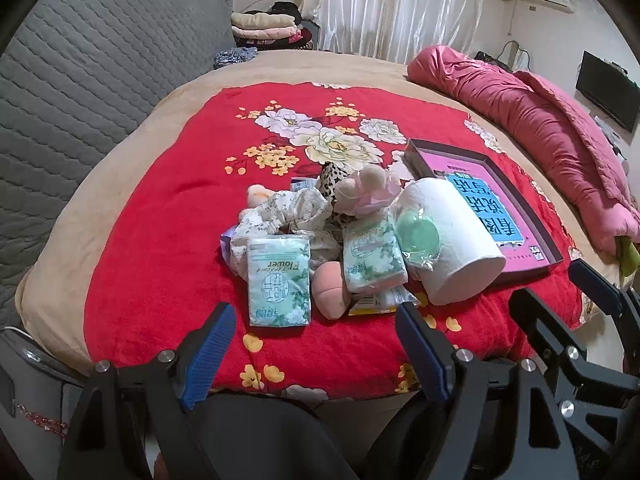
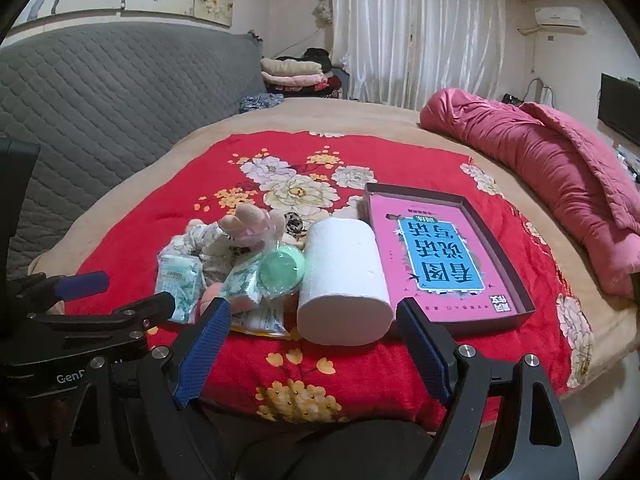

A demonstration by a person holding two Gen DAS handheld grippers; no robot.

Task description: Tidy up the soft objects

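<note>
Item: toilet paper roll (image 2: pixel 344 280), on its side on the red blanket (image 2: pixel 360 364), touching the left edge of the shallow box (image 2: pixel 516 276). Light, compressible; grip across its round body. Tissue packs (image 1: pixel 279 280), plush toys: left of the roll. Left hand-held gripper (image 1: pixel 316 344) and right hand-held gripper (image 2: pixel 312 344): jaws apart, empty. Only the left view shows the peach plush (image 1: pixel 330 290) whole.

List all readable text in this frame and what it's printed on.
"Flower", upside down: tissue pack.
"看图说话写话", upside down: pink book in the box.
"GenD", cut off: left gripper body.
Other print on the packs and book: too small to read.
</note>
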